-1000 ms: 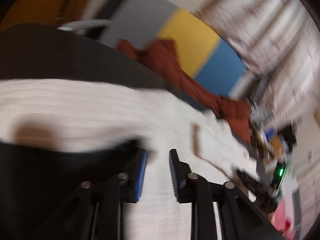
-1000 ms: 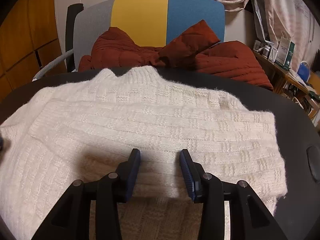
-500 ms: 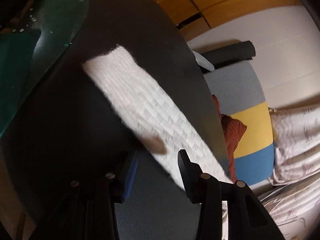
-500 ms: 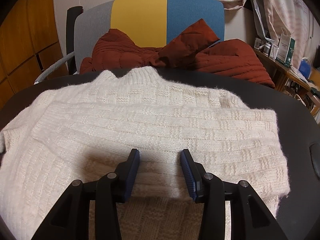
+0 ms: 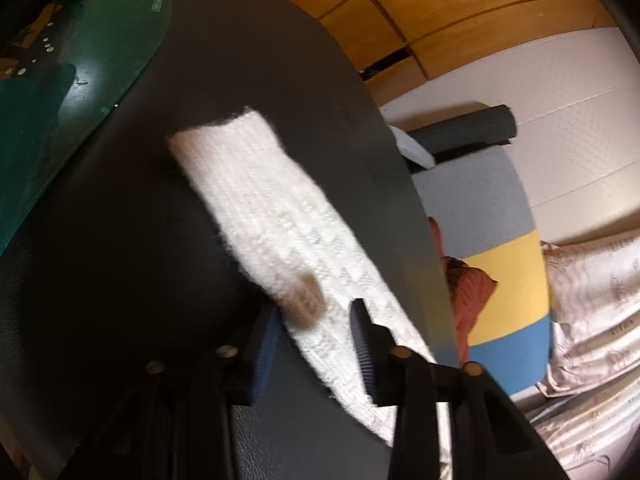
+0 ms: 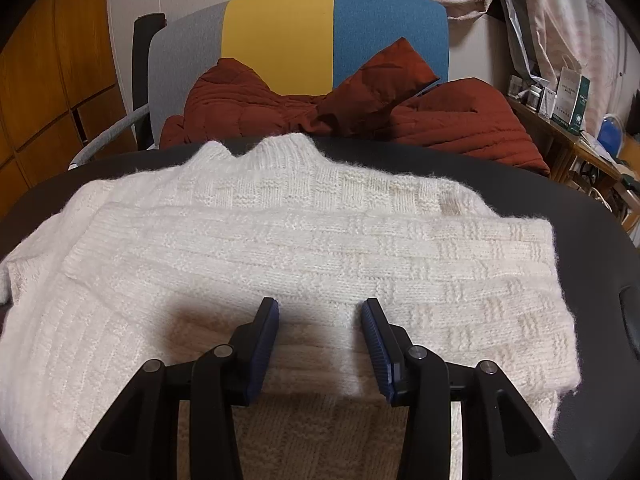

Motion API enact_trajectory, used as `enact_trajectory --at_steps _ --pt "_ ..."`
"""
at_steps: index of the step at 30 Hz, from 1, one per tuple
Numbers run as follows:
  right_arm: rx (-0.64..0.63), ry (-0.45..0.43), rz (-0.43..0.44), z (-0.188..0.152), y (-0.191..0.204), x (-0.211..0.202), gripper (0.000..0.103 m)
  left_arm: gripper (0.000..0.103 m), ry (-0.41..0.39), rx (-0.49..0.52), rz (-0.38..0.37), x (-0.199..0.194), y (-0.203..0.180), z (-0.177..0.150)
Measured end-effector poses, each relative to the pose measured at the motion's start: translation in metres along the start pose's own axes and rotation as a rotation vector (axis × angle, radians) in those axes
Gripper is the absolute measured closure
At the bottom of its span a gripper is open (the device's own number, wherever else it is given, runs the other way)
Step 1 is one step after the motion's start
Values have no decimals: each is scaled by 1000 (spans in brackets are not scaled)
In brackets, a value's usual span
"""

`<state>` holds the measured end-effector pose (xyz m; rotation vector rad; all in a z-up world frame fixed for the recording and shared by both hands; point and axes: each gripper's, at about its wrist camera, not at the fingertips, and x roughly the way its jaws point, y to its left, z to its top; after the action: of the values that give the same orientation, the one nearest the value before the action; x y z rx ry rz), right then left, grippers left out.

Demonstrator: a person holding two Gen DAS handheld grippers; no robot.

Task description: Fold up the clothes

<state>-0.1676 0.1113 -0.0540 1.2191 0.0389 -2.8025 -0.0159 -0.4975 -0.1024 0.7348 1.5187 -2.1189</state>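
Right gripper, jaws apart, holding nothing, hovers over a folded edge of a cream knit sweater spread on a dark round table. Left gripper, also released, straddles the outstretched sleeve w/o pinching. Knit looks soft, floppy, stretchy; likely best gripped near cuff or folded edge.

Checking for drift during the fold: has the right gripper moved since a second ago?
No. The right gripper hovers open over the same fold of the white sweater, with the chair back framed just as before.
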Motion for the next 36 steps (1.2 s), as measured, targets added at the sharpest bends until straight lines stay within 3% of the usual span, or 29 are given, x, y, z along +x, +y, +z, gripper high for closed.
enact_trajectory --at_steps 2,7,9,14,18,24,27,29,33,36 --pt "3 -1 4 0 -1 0 58 94 10 -2 33 7 -2 3" --pt "10 -3 12 -1 -1 0 58 98 9 27 69 11 -11 9" --pt "12 -3 14 -1 -1 1 58 98 -27 59 62 4 -23 8" --pt "11 -5 21 -1 -1 0 57 98 -102 190 -49 -21 -87 -7" --pt "14 -7 23 -1 -2 0 57 98 -45 357 -194 -24 -159 -44" --pt "17 -8 25 -1 -2 0 57 98 91 691 -346 -6 -255 -147" --pt "19 -9 27 -2 -2 0 57 98 182 804 -375 11 -280 -210" --pt "22 -9 29 -2 -3 0 57 98 262 859 -381 28 -288 -253" --pt "23 -10 29 -1 -3 -1 57 98 398 1017 -320 58 -284 -330" --pt "29 -11 38 -2 -4 -1 57 96 447 1092 -282 70 -269 -351"
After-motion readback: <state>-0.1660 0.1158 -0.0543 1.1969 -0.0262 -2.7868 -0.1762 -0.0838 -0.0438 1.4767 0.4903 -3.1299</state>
